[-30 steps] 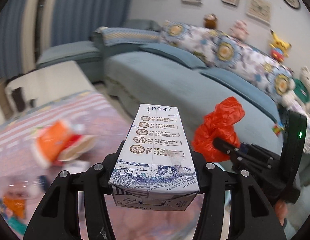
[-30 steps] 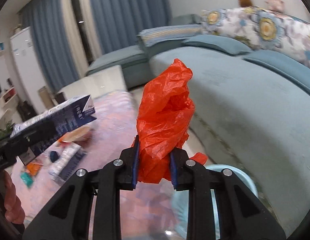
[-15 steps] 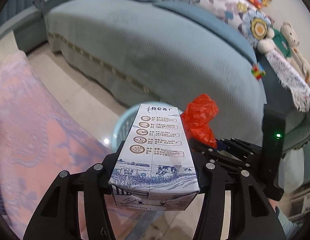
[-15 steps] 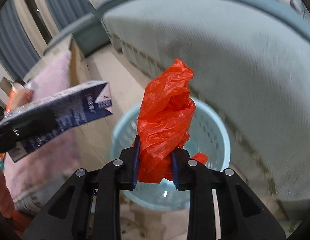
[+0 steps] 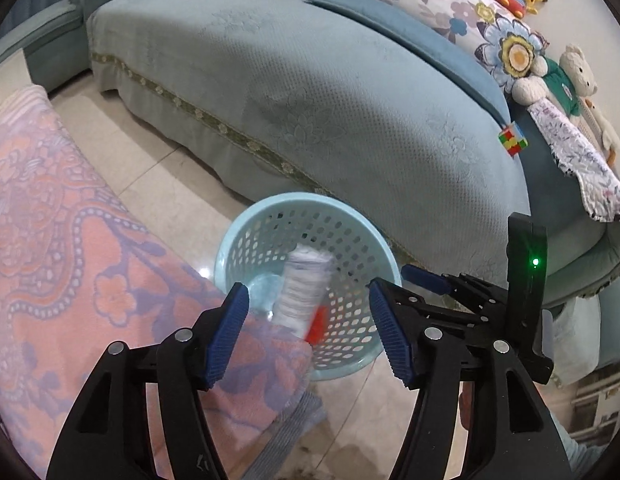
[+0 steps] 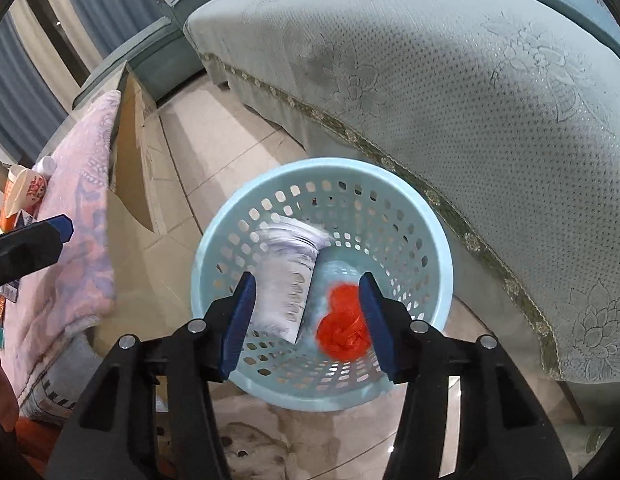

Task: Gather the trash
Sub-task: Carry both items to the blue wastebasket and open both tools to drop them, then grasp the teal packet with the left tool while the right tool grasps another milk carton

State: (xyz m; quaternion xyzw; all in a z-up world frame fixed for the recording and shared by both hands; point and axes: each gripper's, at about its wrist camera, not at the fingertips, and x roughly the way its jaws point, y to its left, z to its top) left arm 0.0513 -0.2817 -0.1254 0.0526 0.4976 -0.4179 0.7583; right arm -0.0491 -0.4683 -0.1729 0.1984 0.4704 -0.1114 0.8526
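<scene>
Right wrist view showed the drop step: the right claw [image 6: 308, 314] gaped empty above the basket [image 6: 437, 236], with the milk carton [image 6: 288, 276] and red bag [image 6: 341, 330] inside. At 9 o'clock, the left claw [image 5: 308, 330] was likewise spread wide. Next move, I judged: return to the surface [image 6: 82, 208] for remaining trash [image 6: 24, 196].

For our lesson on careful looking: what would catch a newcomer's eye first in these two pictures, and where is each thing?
First, the pale blue basket on the tiled floor beside the sofa, with a blurred white milk carton and a crumpled red bag inside it. Next, the left claw and the right claw, both wide open above the basket. In the left view, a bright cube lies on the sofa's seat.
</scene>
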